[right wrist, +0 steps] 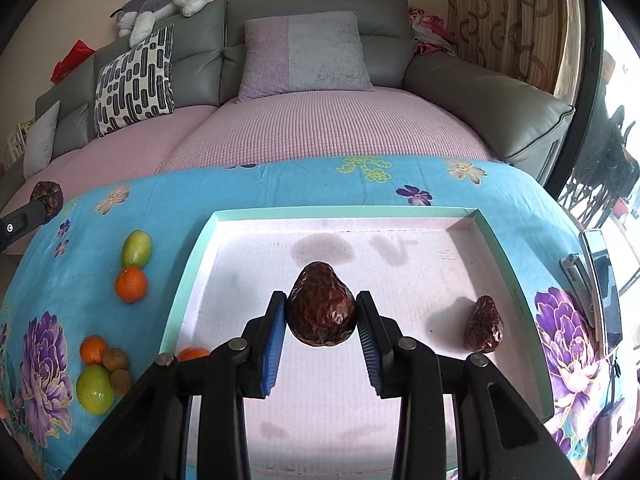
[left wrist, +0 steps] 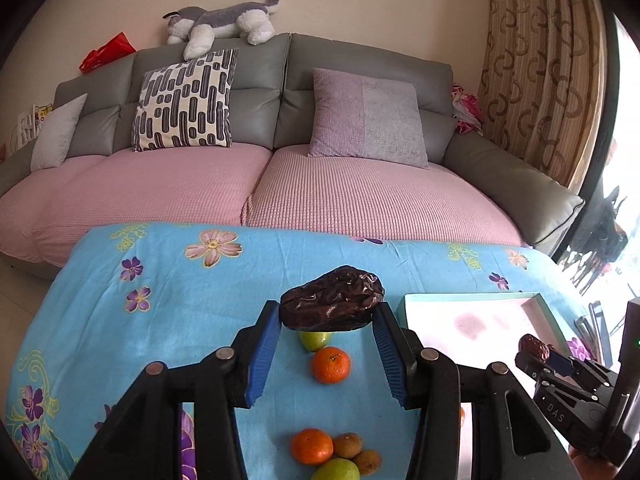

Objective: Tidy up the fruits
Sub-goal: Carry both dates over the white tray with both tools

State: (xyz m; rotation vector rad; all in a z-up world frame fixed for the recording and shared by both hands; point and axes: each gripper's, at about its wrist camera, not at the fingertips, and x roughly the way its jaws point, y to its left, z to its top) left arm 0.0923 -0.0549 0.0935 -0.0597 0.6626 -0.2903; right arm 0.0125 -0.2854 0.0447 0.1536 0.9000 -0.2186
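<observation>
Left gripper (left wrist: 326, 316): fingers clamped on a dark wrinkled date (left wrist: 332, 304), held sideways above the worktop's blue floral cloth (left wrist: 172, 292). Right gripper (right wrist: 322, 316): fingers clamped on a second date (right wrist: 322, 310), pointed end up, over the white floor of the teal-rimmed tray (right wrist: 192, 272). A third date (right wrist: 485, 324) lies in the tray near its right wall, apart from the held one. Loose fruit on the cloth left of the tray: a green fruit (right wrist: 137, 248) touching an orange (right wrist: 131, 284); nearer the camera, a cluster of an orange (right wrist: 93, 350), two small brown fruits (right wrist: 116, 359), and a green fruit (right wrist: 95, 389). Another orange (right wrist: 192, 354) sits at the tray's near-left corner, partly hidden. Behind the worktop: a grey sofa (left wrist: 360, 64) with pink covers, cushions and a plush toy (left wrist: 224, 22).
</observation>
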